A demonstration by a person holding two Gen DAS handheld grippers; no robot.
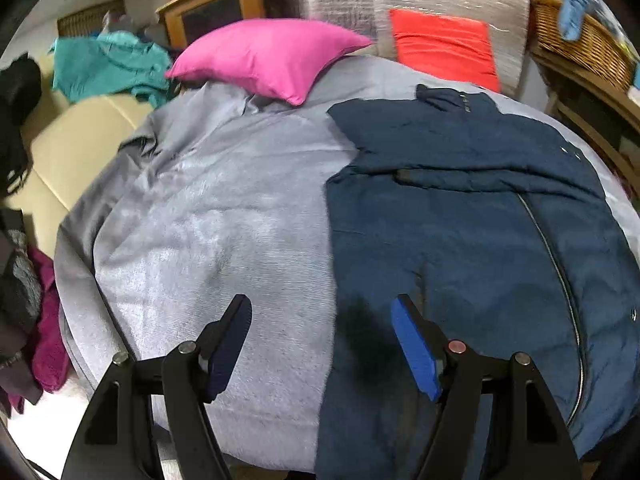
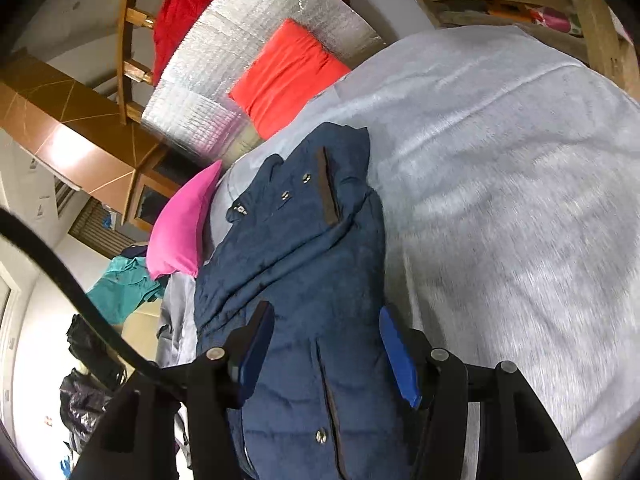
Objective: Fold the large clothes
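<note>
Above the near edge of the navy jacket (image 1: 460,208), we hold the left hand-held gripper (image 1: 322,344) with its jaws spread wide, gripping nothing; one finger hangs over the grey bed cover (image 1: 208,216), the other over the jacket's hem side. The right hand-held gripper (image 2: 326,354) is likewise spread, straddling the jacket (image 2: 296,248) lengthwise, with padded cloth between the fingers; we cannot tell whether the pads touch it.

The jacket lies flat on the bed cover, collar end toward the orange cushion (image 1: 444,48) and hem toward us. The pink pillow (image 1: 272,60) sits beyond the jacket's collar end, to the side, apart from it. A teal garment (image 1: 108,64) lies farther off, past the pillow.

Risks, as we judge them:
- The padded, slick-looking shell may slide out of a shallow pinch, so a fold could collapse midway.
- The left hand-held gripper hovers at the jacket's border; closing there could catch the bed cover along with the jacket and drag both.
- Both views are motion-blurred at the cover, suggesting quick movement; a hurried grasp could take only the top layer and leave a crooked fold.
- A wide sweep toward the collar end could nudge the pillow.
</note>
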